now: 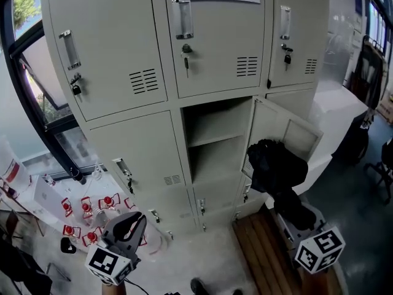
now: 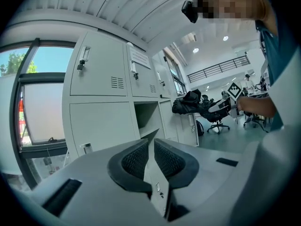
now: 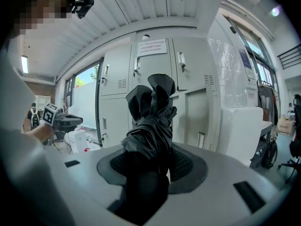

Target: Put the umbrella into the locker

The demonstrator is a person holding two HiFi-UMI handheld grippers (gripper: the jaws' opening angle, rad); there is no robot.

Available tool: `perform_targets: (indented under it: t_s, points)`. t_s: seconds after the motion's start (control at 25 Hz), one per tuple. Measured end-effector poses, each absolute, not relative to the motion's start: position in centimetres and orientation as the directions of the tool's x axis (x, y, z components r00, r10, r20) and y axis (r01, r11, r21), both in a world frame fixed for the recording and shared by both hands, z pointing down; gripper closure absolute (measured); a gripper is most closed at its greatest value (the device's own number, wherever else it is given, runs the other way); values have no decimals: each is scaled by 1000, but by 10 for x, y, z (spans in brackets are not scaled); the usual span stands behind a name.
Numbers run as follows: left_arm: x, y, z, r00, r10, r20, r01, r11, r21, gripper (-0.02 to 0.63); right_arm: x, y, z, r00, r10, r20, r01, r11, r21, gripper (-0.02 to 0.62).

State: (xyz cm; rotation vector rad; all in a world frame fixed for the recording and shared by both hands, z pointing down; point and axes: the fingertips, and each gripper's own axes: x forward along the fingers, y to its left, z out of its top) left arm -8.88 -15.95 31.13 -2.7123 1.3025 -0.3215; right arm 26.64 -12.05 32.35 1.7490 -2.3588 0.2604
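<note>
Umbrella (image 3: 151, 112), black and folded, tight between the right gripper (image 3: 149, 163) pads; left gripper (image 2: 149, 157) jaws together, empty.

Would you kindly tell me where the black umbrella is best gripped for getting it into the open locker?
Grip the umbrella at the end away from its loose fabric, coming from behind, as the right hand-held gripper does. That end looks compact enough to clamp, and the bulky bunched fabric then points ahead toward the open compartment, probably free to go in first.
</note>
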Motion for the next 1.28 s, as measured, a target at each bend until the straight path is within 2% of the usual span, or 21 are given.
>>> perform_targets:
  t_s: [0.68,1.28]
  points:
    - [-140,-222,320,702,-704,107,-688,-709,-157,552,194,-193,330,-220,-935,278,-974,229,-2,394]
    - [-158,-246,326,661,-742,111,-731,-670,-130,552,190,-264,349,-243,-915,323,-966,257,2,394]
